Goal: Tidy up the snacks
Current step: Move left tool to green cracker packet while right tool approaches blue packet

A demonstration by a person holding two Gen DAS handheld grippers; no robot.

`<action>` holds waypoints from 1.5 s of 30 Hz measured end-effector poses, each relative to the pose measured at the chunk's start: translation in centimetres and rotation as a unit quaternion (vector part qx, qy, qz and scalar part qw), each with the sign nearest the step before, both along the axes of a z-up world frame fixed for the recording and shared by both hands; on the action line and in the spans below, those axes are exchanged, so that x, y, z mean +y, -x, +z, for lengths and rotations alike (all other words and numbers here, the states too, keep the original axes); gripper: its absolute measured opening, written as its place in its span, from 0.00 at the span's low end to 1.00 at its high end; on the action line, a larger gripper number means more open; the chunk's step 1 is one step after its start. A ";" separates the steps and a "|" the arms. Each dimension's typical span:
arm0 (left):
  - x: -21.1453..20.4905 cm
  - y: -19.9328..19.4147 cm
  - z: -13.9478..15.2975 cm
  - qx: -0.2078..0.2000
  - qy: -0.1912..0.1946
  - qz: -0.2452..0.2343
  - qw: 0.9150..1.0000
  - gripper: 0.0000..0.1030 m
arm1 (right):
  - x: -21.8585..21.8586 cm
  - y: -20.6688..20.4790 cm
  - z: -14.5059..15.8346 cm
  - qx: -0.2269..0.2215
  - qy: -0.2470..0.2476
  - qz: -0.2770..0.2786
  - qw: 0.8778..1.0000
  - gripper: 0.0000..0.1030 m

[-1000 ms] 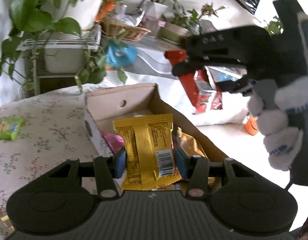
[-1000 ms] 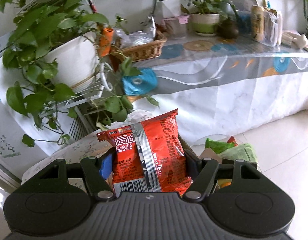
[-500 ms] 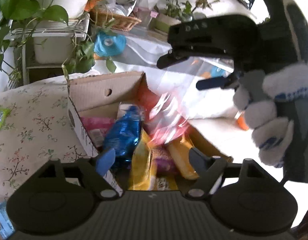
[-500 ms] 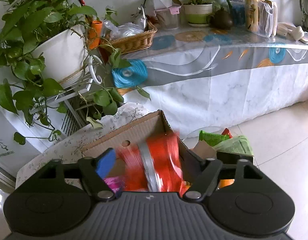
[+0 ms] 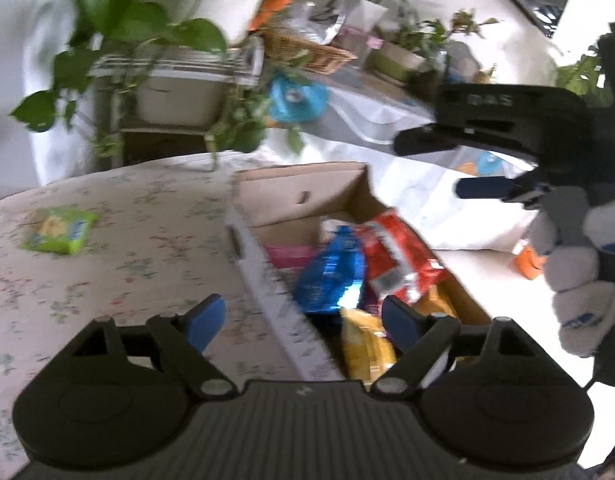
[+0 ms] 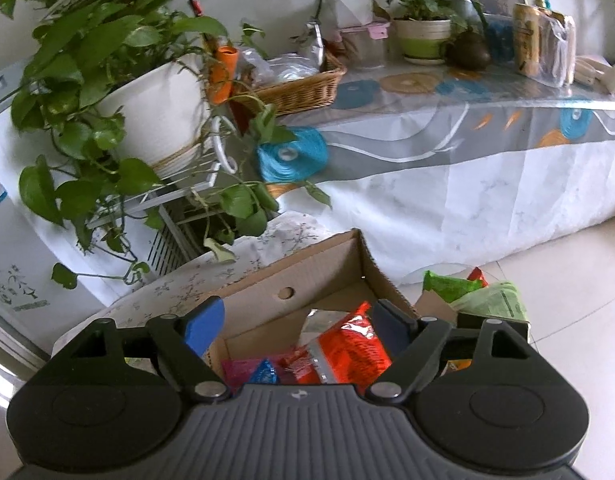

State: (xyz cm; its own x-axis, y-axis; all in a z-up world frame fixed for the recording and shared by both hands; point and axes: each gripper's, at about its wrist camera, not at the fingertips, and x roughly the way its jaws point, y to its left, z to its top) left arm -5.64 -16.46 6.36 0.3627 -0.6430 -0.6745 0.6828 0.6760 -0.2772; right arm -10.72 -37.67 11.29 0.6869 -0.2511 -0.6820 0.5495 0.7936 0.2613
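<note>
Left wrist view: the left gripper (image 5: 303, 318) hangs over the near wall of the cardboard box (image 5: 263, 256), jaws opening wide with nothing gripped. Inside lie a blue packet (image 5: 331, 272), a red chip bag (image 5: 399, 256) and a yellow packet (image 5: 365, 346). A green snack (image 5: 59, 229) sits alone towards the tabletop's (image 5: 119, 248) left edge. The right gripper (image 5: 439, 168) hovers above the box's right side, held by a gloved hand (image 5: 575, 276).

Right wrist view: right gripper (image 6: 303, 320), jaws opening, empty; red chip bag (image 6: 347, 350) down in the box (image 6: 275, 292).
</note>
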 end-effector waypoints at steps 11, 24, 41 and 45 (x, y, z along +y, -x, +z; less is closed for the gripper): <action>6.2 -4.1 2.0 -0.015 -0.003 0.082 0.996 0.83 | 3.3 -2.0 0.1 0.003 0.012 0.053 0.999 0.87; 12.6 -8.1 2.1 -0.004 -0.010 0.168 0.986 0.84 | 9.8 -5.0 -0.7 0.025 0.018 0.160 0.987 0.88; 14.2 -13.9 -1.7 -0.012 -0.068 0.228 0.971 0.84 | 18.1 -7.4 -6.6 0.139 -0.014 0.290 0.947 0.88; 13.1 -15.4 -3.3 -0.012 -0.066 0.201 0.977 0.84 | 19.6 -7.5 -8.1 0.162 -0.009 0.313 0.936 0.88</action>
State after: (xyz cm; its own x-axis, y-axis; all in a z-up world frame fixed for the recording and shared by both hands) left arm 9.75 -3.41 3.02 0.5851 -0.3541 -0.7296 0.3609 0.9193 -0.1568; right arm -3.21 -18.08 3.20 0.4509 0.1457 -0.8806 0.0306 0.9835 0.1784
